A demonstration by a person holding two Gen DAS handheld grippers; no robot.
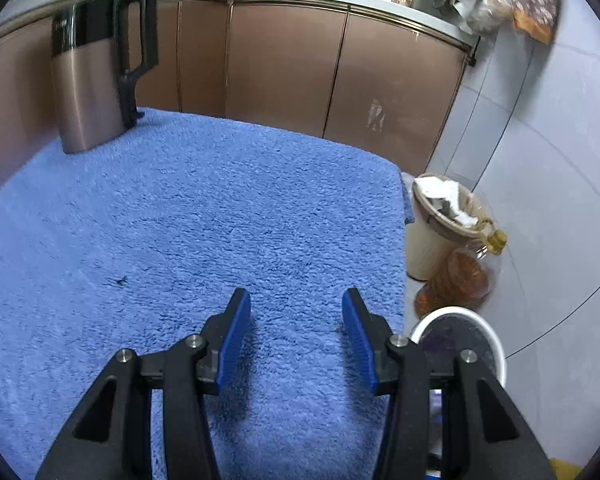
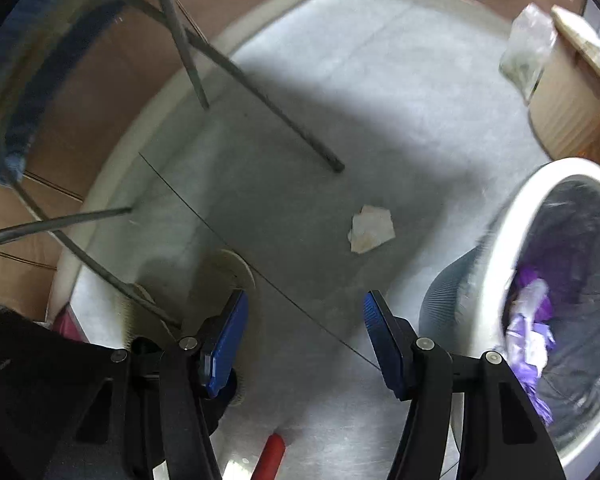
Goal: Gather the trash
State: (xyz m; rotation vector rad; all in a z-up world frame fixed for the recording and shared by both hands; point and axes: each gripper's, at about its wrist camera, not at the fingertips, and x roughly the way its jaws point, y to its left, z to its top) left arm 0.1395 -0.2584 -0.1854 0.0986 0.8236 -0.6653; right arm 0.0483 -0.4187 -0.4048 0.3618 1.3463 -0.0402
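A crumpled white paper scrap (image 2: 371, 229) lies on the grey floor, ahead of my right gripper (image 2: 305, 304) and slightly to its right. That gripper points steeply down, open, with nothing between its blue pads. To its right stands a white-rimmed trash bin (image 2: 512, 216) lined with a dark bag, purple and white waste inside. My left gripper (image 1: 296, 300) hovers open and empty over a table covered by a blue towel (image 1: 188, 216). The same bin (image 1: 496, 340) shows beside that table's right edge.
A steel kettle (image 1: 88, 84) with a black handle stands at the towel's far left. A beige bin (image 1: 432, 240) full of white paper and an oil bottle (image 1: 464, 276) sit on the floor. Grey table legs (image 2: 260, 100), a round floor drain (image 2: 236, 268) and a red object (image 2: 272, 456) are near the right gripper.
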